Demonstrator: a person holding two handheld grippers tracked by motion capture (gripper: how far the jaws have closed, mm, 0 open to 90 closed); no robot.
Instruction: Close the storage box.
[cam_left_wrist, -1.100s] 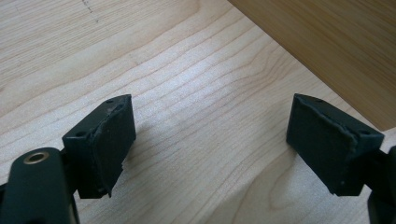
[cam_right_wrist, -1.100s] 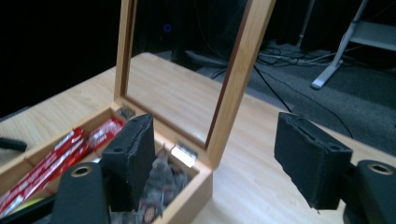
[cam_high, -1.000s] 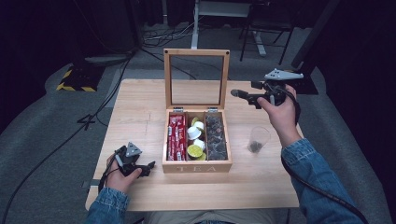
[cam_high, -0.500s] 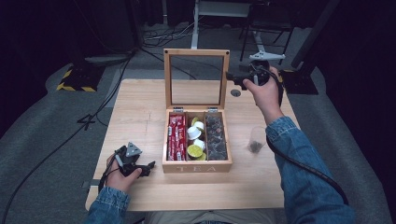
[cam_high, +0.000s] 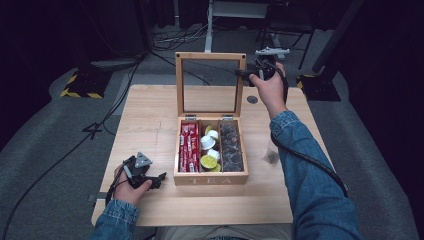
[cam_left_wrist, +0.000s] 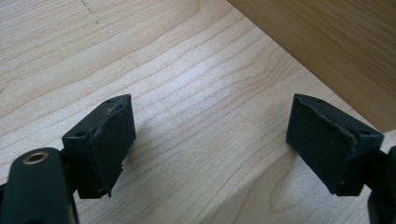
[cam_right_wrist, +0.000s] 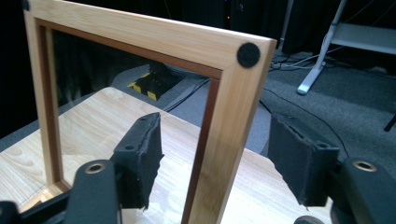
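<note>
Since the earlier frames the right gripper (cam_high: 246, 73) had travelled from above the table's right side up to the raised lid (cam_high: 210, 82) of the tea box (cam_high: 211, 176), while the left gripper (cam_high: 156, 178) had kept its place near the table's front left; the box and its contents lay as before.

From the high view, the wooden box sat at the middle of the light wood table (cam_high: 150, 120), its glass-paned lid standing upright at the back edge; the front wall bore the word TEA; inside, red packets (cam_high: 189, 147) filled the left compartment, white and yellow-green capsules (cam_high: 209, 149) the middle one, and dark packets (cam_high: 231, 147) the right one. A small dark item (cam_high: 271, 156) lay on the table to the right of the box, under the person's denim sleeve (cam_high: 305, 165).

The right gripper (cam_right_wrist: 215, 163) was at the lid's upper right corner; its own camera showed the jaws spread wide with the lid's right upright (cam_right_wrist: 229, 140) standing between them, neither pad visibly pressed against the wood; a round black bumper (cam_right_wrist: 248, 54) marked the frame's corner above.

The left gripper (cam_left_wrist: 210, 144) hovered low over bare tabletop just beside the box's front left corner; its jaws stood wide apart with nothing between them, and the box's wooden side (cam_left_wrist: 336, 42) crossed the upper right of that view.
</note>
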